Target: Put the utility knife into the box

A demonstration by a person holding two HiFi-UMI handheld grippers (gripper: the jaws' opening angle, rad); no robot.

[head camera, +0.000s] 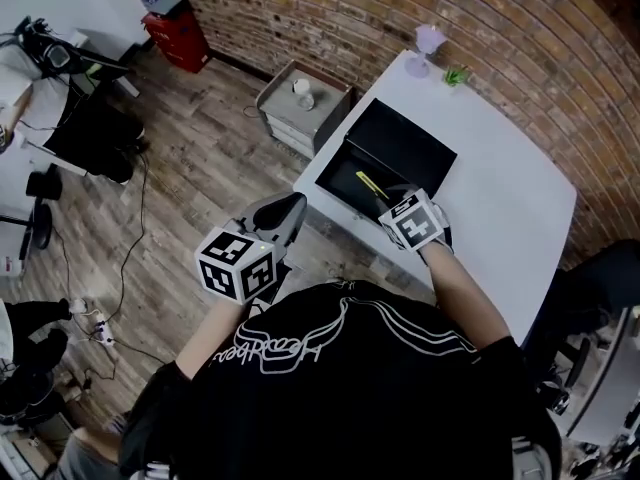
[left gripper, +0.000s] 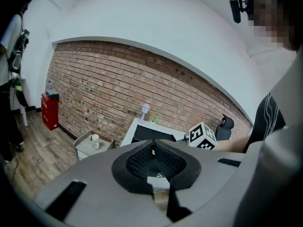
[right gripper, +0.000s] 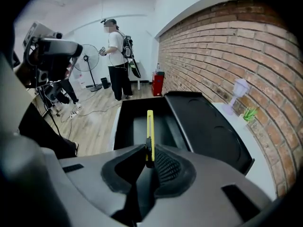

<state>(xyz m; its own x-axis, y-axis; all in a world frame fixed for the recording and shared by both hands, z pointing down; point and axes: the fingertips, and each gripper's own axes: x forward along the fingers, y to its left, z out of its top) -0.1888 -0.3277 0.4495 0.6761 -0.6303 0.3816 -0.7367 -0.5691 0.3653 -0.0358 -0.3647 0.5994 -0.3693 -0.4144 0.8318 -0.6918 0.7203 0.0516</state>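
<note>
One utility knife [right gripper: 150, 131], one box [right gripper: 124, 126], two grippers. The knife's a skinny yellow stick with a dark end, pinched narrow in the right gripper [right gripper: 149, 150] and pointing to 12 o'clock over the open black box. The box lid lies flipped open at the 3 o'clock side. It all sits on the near end of a white table [head camera: 500, 178]; a little purple lamp [head camera: 428, 40] and a green plant [head camera: 456, 75] stand at the far end, around 1 o'clock. The left gripper [left gripper: 153, 144] hangs off the table at 8 o'clock, jaws together on nothing. One grey cabinet [head camera: 300, 108] stands on the floor at 10 o'clock.
</note>
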